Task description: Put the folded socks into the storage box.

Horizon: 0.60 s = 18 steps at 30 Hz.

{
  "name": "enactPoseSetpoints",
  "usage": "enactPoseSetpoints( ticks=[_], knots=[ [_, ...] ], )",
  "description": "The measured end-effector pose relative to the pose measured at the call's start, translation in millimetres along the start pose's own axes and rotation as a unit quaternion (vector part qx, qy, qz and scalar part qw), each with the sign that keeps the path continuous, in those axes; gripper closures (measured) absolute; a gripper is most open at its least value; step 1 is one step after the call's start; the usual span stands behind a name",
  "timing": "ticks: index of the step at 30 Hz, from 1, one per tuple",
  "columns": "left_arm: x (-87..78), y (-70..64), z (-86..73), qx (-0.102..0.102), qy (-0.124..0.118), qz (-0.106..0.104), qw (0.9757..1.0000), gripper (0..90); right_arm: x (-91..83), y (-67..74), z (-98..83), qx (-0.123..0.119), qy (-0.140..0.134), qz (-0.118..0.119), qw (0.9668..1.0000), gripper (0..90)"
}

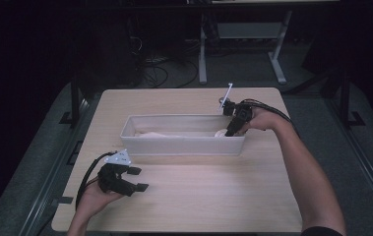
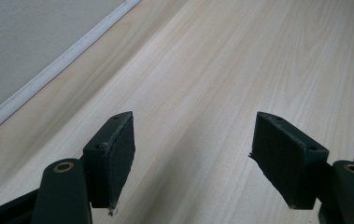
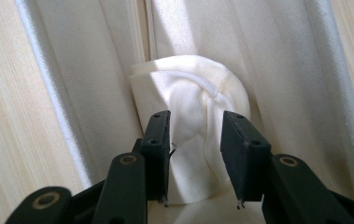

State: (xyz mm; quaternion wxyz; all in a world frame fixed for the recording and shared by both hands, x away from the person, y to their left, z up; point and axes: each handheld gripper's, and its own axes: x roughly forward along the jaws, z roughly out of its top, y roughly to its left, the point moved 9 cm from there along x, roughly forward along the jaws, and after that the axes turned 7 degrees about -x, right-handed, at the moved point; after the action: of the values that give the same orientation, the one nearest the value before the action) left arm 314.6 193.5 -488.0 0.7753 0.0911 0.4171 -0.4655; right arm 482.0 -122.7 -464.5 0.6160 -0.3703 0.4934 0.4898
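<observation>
My left gripper (image 1: 137,178) rests low on the wooden table (image 1: 199,196), on the near side of the white bin (image 1: 184,145), its jaws spread wide with bare wood between them. In the left gripper view the bin's wall runs along the upper left, close beside that gripper but apart from it.

Farther off, my right forearm stretches over the table to the bin's right end, the wrist bent so my right gripper (image 3: 194,140) dips down inside. Its jaws stand partly apart; the rolled white cloth (image 3: 198,116) sits between them, though I cannot tell whether the pads touch it.

The cloth is cream-white and soft, a rounded bundle with a seamed fold across its top and one squared corner. It lies on the bin's floor at the right end, against the fabric wall. Its long axis runs along the line of my right jaws, rounded end pointing away from them. A paler cloth lies farther left in the bin.
</observation>
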Motion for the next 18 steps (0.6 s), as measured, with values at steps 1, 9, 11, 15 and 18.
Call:
enactPoseSetpoints(
  ticks=[1, 9, 11, 15, 18],
  knots=[
    [0.0, 0.0, 0.1, 0.001, 0.000, 0.000, 1.0000, 29.6, -0.4, 0.4, -0.3, 0.000, 0.000, 0.001, 1.0000, 62.3],
    [0.3, -0.2, 0.3, 0.002, 0.001, -0.001, 1.0000, 29.4, -3.7, 0.4, -2.9, 0.001, 0.004, -0.001, 1.0000, 60.8],
    [-0.1, -0.1, 0.6, 0.001, 0.000, -0.001, 1.0000, 29.4, -3.6, 0.5, -3.6, 0.001, 0.010, -0.002, 1.0000, 60.2],
    [-0.6, 0.0, 0.2, 0.000, -0.001, -0.001, 1.0000, 29.4, -6.2, 1.6, -0.6, -0.001, 0.008, -0.002, 1.0000, 60.1],
    [-1.6, 0.2, 0.3, 0.000, -0.002, -0.001, 1.0000, 29.4, -6.5, 1.5, 0.1, -0.003, 0.014, -0.005, 0.9999, 59.9]
  ],
)
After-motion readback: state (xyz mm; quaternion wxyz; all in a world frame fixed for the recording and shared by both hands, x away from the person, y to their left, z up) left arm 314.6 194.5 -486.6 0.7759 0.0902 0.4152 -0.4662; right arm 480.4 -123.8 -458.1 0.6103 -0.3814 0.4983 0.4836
